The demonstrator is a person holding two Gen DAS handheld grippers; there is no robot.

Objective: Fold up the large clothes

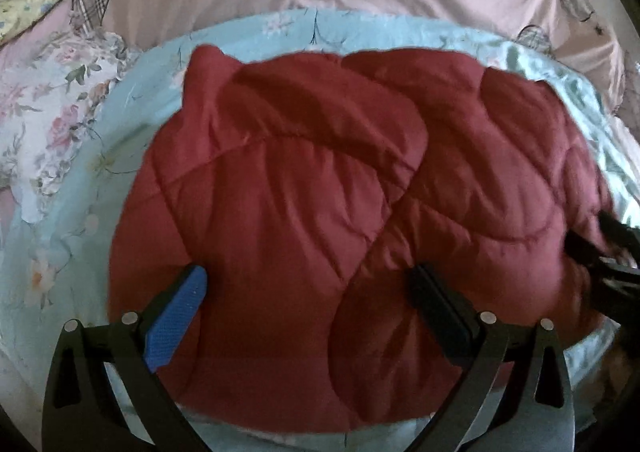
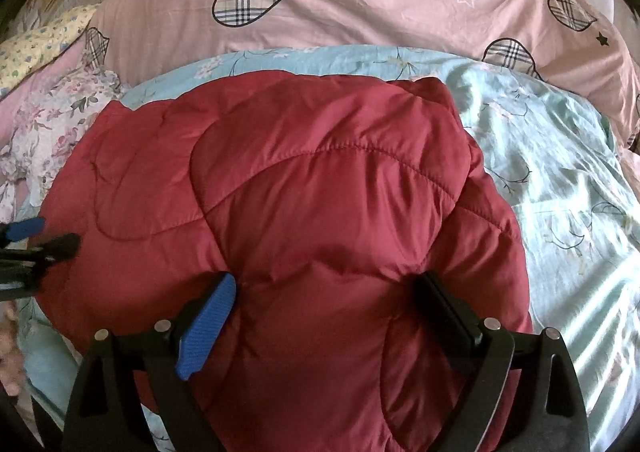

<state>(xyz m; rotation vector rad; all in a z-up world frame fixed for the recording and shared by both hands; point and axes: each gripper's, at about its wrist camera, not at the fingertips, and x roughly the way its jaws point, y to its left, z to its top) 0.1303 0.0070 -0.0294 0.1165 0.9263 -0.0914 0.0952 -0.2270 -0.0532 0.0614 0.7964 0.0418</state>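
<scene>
Bedding fills both views: one pale blue floral sheet (image 1: 100, 156) lies under one dark red quilted puffer jacket (image 1: 320, 192), which sits bunched in a rounded heap in the middle of the sheet. In the right wrist view the same jacket (image 2: 320, 192) shows curved stitch lines and one folded flap lying over its upper part, with the blue sheet (image 2: 560, 192) bare and sunlit to its right.

Beyond the sheet lies one pink cover printed with plaid hearts (image 2: 380, 4); four hearts show fully or in part in the right wrist view. To the left sit one white cloth with pink flowers (image 1: 44, 112) and one yellow flowered cloth (image 1: 36, 0).

Two grippers are in play. The left gripper (image 1: 308, 288) is spread wide over the near part of the jacket, its one blue pad (image 1: 176, 316) and one black pad (image 1: 440, 312) each resting against the red fabric, nothing pinched between them. The right gripper (image 2: 326, 292) is likewise spread wide, its blue pad (image 2: 208, 328) and black pad (image 2: 448, 308) pressing into the jacket on either side of a puffed bulge. Each gripper also appears blurred at the edge of the other's view.
</scene>
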